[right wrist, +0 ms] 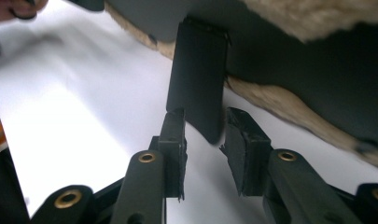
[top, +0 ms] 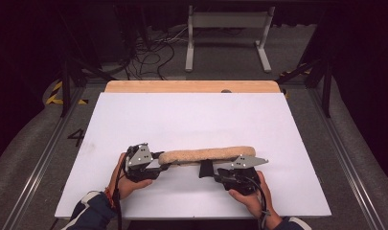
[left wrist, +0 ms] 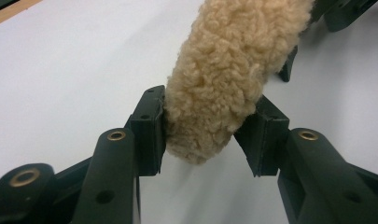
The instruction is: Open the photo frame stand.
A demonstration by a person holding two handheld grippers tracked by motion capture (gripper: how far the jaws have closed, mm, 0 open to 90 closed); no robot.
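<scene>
Fleece pad (top: 206, 155) held at both ends, just over the near half of the white table (top: 191, 120).

Left gripper (top: 159, 162) clamps the pad's rounded left end; right gripper (top: 206, 168) has its jaws around a black strap (right wrist: 198, 91) under the pad, slightly parted, grip unclear. Both hands sit low at the near edge. Beyond the table: grey floor, cables, a white stand (top: 227, 36).

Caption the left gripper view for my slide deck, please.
Left hand-held gripper clamping the end of a tan fleecy pad over a white table.

White table (top: 191, 120) — floor cables (top: 153, 52)
</scene>
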